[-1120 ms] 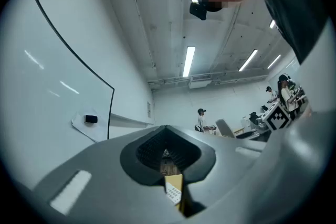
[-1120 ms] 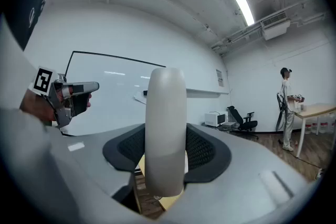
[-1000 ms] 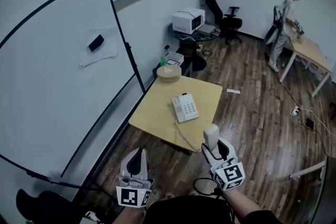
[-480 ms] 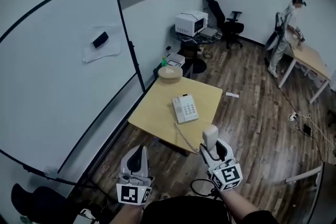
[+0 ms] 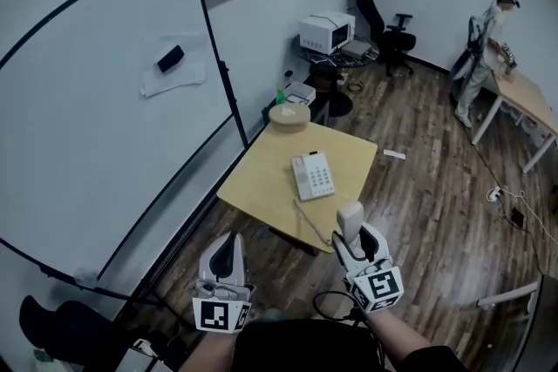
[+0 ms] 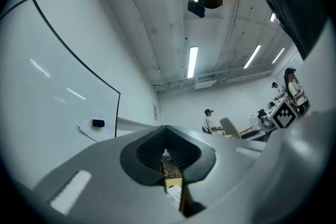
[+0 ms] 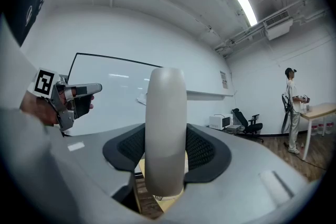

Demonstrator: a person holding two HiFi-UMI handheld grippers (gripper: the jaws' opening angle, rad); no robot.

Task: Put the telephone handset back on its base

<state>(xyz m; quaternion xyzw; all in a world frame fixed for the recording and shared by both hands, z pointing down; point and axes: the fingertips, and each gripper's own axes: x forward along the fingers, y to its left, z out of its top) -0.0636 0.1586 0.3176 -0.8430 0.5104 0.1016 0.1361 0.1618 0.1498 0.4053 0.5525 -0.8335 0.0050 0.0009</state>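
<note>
While the right gripper (image 5: 352,234) clamps the pale handset (image 5: 350,219) upright between wide-set jaws and the left gripper (image 5: 228,251) hangs closed and empty beside it, the telephone base (image 5: 313,176) lies ahead on the wooden table (image 5: 258,187), well apart from the handset.

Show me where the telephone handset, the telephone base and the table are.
telephone handset (image 5: 350,220): head view, upper end of its pale body.
telephone base (image 5: 313,177): head view, middle of its top face.
table (image 5: 257,183): head view, bare top left of the base.
</note>
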